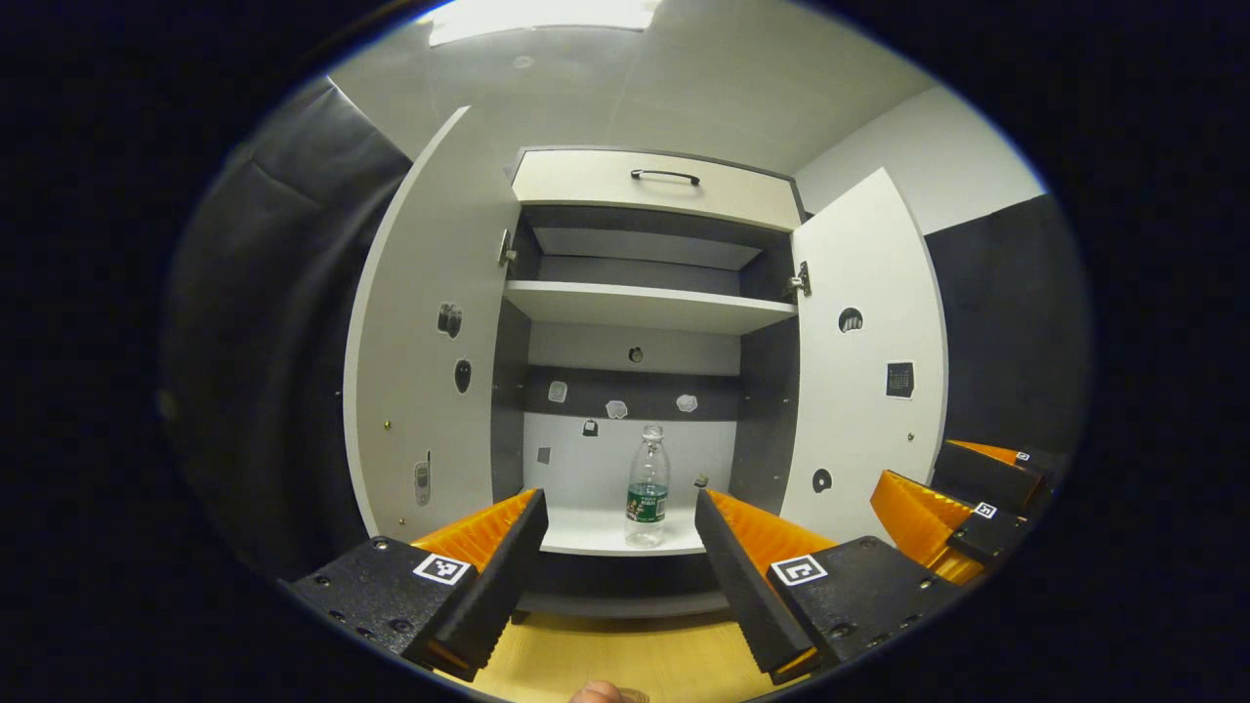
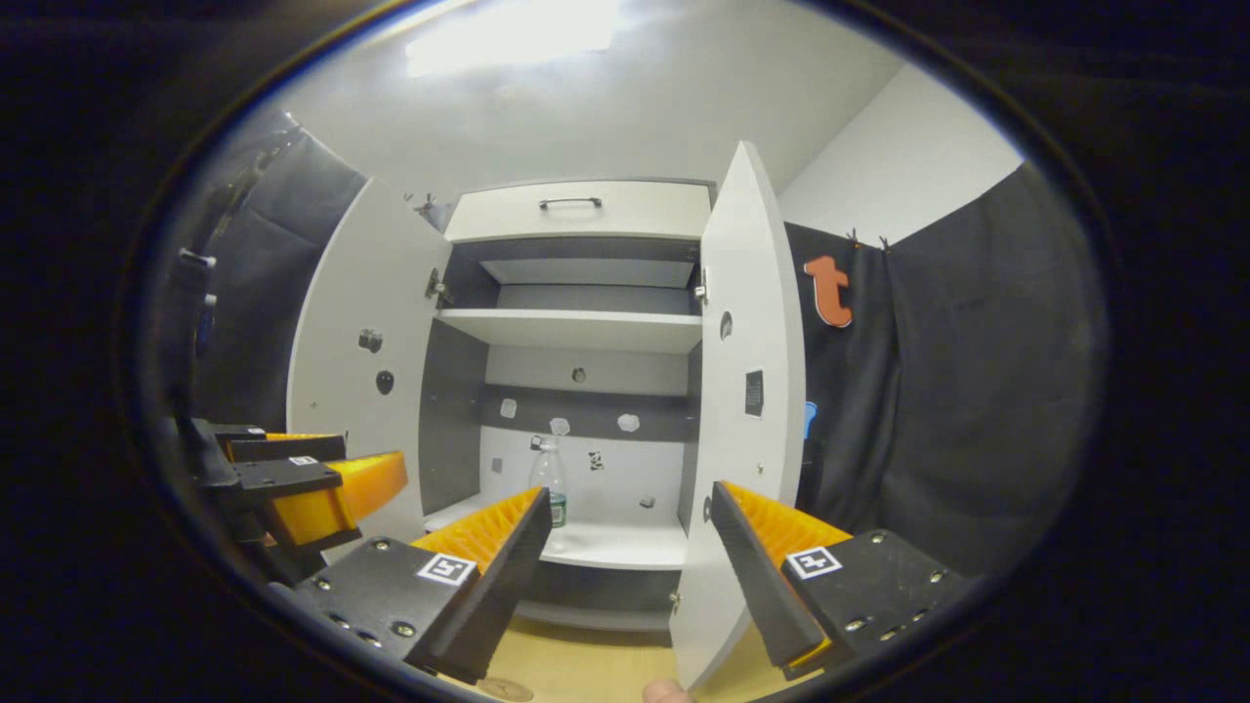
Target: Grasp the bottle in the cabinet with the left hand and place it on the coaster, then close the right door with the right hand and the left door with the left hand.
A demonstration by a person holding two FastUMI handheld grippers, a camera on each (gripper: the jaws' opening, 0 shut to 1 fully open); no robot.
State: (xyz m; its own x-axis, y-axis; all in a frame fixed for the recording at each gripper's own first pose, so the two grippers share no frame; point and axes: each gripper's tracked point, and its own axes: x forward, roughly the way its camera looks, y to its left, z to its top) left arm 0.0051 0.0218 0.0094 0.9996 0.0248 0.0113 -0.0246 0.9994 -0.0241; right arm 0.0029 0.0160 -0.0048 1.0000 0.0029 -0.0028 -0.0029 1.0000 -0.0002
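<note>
A bright ceiling light (image 1: 537,15) glares at the top of both views, over a pale ceiling (image 1: 703,88) and a white wall (image 1: 937,156) on the right. Black cloth (image 1: 264,293) hangs on the left in the left gripper view, and more of it (image 2: 957,371) drapes the right side in the right gripper view, below the white wall. A yellowish wood surface (image 1: 625,659) runs along the bottom.
</note>
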